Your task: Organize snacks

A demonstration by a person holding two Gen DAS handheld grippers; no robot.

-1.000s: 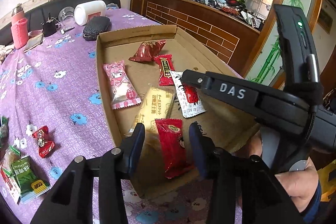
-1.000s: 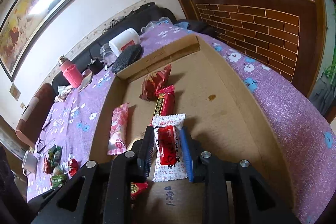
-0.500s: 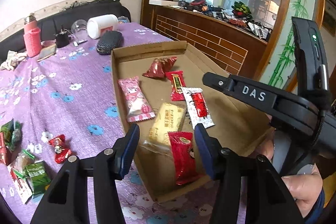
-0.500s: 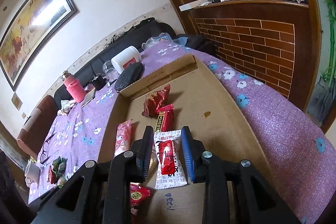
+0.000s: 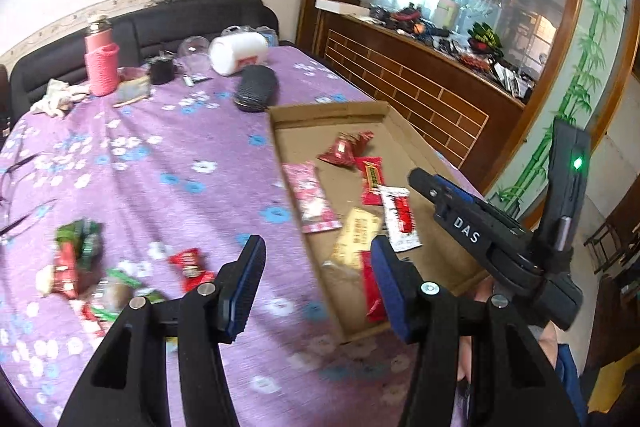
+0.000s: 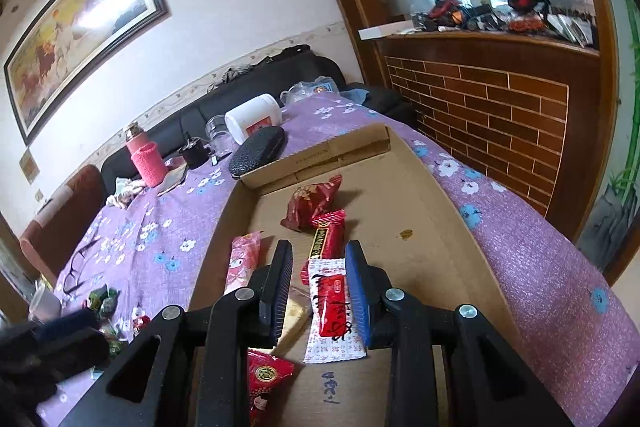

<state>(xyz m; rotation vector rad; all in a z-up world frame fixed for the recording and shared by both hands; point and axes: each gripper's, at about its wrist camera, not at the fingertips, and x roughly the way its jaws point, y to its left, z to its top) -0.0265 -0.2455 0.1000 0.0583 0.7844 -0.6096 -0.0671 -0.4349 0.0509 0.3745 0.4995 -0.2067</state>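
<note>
Left tool (image 5: 316, 279): jaws apart, empty, having just widened; heading for loose snacks (image 5: 76, 263) on worktop (image 5: 160, 155). Right tool (image 6: 318, 287): hovering apart over white-red packet (image 6: 332, 311) in cardboard tray (image 6: 424, 227). Next: one snack needs grasping.

— Where do we have room?

— The right half of the box (image 6: 404, 187) floor lies bare; we see only a small stain (image 6: 406, 235) there. The purple cloth (image 5: 168, 155) between box and far clutter is open too.

— And what's in our way?

— Packets crowd the box's left half, loose snacks (image 5: 80, 267) litter the cloth's near left, and the right gripper (image 5: 424, 183) reaches over the box.
</note>
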